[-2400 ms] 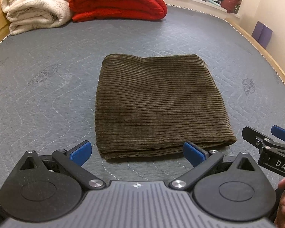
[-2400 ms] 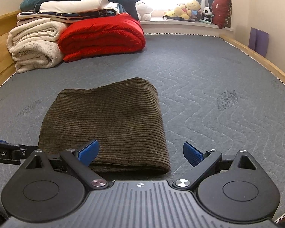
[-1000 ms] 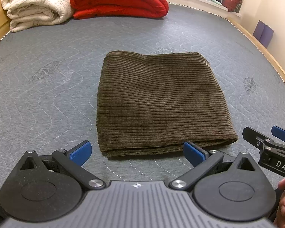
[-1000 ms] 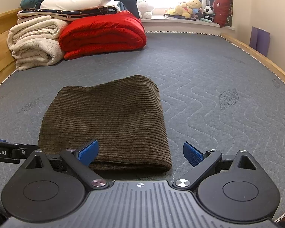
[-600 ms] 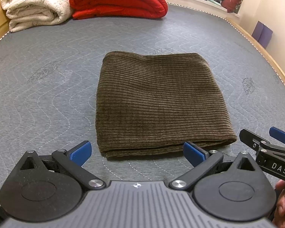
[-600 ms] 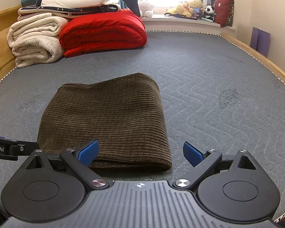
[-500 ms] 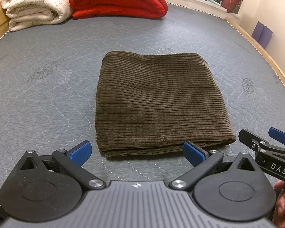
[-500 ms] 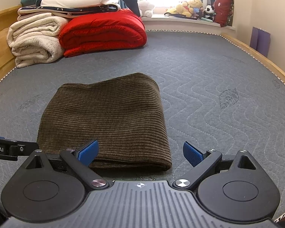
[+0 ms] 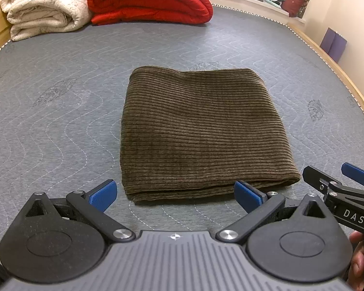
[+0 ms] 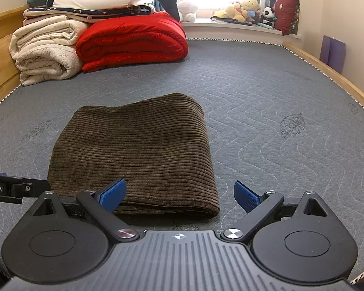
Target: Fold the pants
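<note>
The brown corduroy pants (image 9: 201,131) lie folded into a neat rectangle on the grey quilted mattress (image 9: 48,126); they also fill the left middle of the right wrist view (image 10: 136,155). My left gripper (image 9: 174,194) hovers open just short of the near folded edge, with nothing between its blue pads. My right gripper (image 10: 179,194) is open too, near the pants' near right corner. The right gripper's tip (image 9: 337,179) shows at the right edge of the left wrist view.
A red duvet (image 10: 133,41) and cream blankets (image 10: 43,51) are stacked at the far left of the bed. Plush toys (image 10: 242,12) line the window sill. A wooden bed rail (image 10: 332,77) runs along the right. A hand (image 9: 356,266) holds the right gripper.
Both grippers have stayed open and nearly still; the views shifted only slightly. The pants have not moved.
</note>
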### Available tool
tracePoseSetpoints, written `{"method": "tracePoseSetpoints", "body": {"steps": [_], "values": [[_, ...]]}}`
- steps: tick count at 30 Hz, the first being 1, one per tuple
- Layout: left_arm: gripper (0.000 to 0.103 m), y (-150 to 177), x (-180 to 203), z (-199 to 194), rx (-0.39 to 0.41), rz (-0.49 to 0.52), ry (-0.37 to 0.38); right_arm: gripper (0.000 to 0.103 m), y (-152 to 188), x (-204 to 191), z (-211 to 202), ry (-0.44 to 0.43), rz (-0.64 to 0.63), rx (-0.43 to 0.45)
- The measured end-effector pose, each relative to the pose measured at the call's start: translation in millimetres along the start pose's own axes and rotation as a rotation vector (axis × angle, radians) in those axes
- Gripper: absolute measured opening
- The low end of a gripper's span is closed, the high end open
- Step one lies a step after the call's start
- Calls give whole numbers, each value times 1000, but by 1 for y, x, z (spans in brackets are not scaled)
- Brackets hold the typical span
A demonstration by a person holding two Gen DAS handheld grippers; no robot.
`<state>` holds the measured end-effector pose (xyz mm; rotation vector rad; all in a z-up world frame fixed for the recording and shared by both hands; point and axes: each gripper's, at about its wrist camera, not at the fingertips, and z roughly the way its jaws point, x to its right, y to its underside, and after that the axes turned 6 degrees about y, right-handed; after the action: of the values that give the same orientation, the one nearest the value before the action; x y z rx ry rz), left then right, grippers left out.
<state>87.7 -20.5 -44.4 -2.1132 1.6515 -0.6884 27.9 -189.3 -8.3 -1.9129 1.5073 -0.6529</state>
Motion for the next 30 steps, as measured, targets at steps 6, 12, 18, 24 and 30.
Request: {"method": "tracePoseSetpoints", "body": {"steps": [6,12,18,24,30], "values": [[103,-1,0,0,1,1,3,96,0,-1,0,1,0,0],[103,0,2,0,0,8,2,96,0,-1,0,1,1,1],[103,0,1,-1,3,7,4,96,0,-2,0,0,-1,0],[103,0,0,-1,5,10,8,96,0,-2,-1,0,-2,1],[103,0,2,-3,18,18,-1,96,0,-2,-1,-2,-3,0]]}}
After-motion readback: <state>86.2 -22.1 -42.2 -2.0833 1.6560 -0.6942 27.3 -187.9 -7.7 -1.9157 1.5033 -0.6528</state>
